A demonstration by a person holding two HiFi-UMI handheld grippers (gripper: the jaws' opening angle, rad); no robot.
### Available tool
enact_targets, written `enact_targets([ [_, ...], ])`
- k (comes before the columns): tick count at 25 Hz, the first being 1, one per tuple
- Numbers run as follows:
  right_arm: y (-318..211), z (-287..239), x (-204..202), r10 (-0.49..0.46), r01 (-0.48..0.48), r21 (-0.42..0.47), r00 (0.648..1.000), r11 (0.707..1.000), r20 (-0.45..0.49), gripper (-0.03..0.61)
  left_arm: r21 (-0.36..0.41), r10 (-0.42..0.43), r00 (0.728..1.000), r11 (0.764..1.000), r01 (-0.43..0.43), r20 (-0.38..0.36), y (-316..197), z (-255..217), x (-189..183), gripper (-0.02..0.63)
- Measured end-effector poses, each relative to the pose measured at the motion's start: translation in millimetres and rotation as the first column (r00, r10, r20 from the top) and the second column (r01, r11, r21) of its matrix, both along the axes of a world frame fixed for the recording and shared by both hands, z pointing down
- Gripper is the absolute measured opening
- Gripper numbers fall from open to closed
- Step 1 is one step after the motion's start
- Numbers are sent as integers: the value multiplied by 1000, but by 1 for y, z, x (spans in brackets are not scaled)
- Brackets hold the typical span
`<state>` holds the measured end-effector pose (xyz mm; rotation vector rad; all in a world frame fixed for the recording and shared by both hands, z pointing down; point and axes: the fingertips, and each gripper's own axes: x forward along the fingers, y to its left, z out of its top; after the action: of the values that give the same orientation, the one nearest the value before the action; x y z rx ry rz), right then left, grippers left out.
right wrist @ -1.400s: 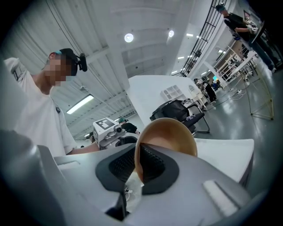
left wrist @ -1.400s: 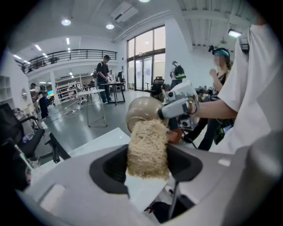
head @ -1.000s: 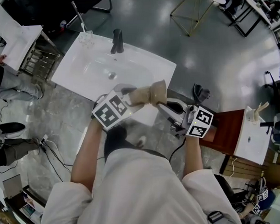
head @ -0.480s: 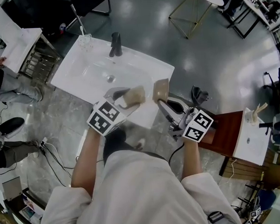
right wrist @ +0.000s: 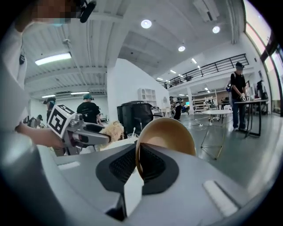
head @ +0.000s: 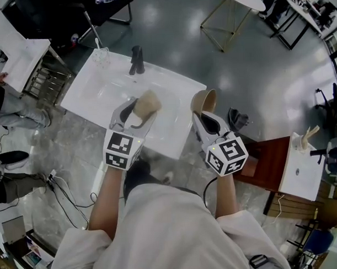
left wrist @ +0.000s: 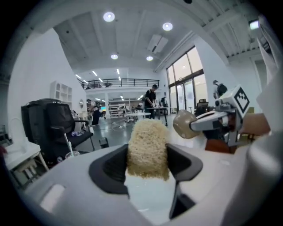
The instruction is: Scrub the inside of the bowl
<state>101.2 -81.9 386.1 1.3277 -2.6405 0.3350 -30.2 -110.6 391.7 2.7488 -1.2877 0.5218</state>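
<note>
Two grippers hung apart above the near edge of the white sink (head: 89,87): left gripper (head: 139,111) clamped on a tan scrubber (head: 148,101), right gripper (head: 204,116) pinching the rim of the brown bowl (head: 202,101), which tipped sideways, clear of the scrubber.

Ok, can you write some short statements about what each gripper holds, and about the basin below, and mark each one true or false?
1. The left gripper grips a beige fibrous scrub pad between its jaws. True.
2. The right gripper is open and empty. False: its jaws are shut on the rim of a tan round bowl.
3. The scrub pad is pressed against the inside of the bowl. False: in the head view the two are apart, with a gap between them.
4. Below the grippers is a white washbasin with a black tap. True.
</note>
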Motion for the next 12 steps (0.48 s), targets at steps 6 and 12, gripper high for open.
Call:
enact_targets([
  [6,0,-28,14,70,-65,86,996,994,-62,17,174,-76,995,981,87,-72,2,-42,-12,256],
  [12,7,-56,12,69,-60,153,996,986,-55,15,272,-76,995,958,91,-66,6,-70,-12,256],
])
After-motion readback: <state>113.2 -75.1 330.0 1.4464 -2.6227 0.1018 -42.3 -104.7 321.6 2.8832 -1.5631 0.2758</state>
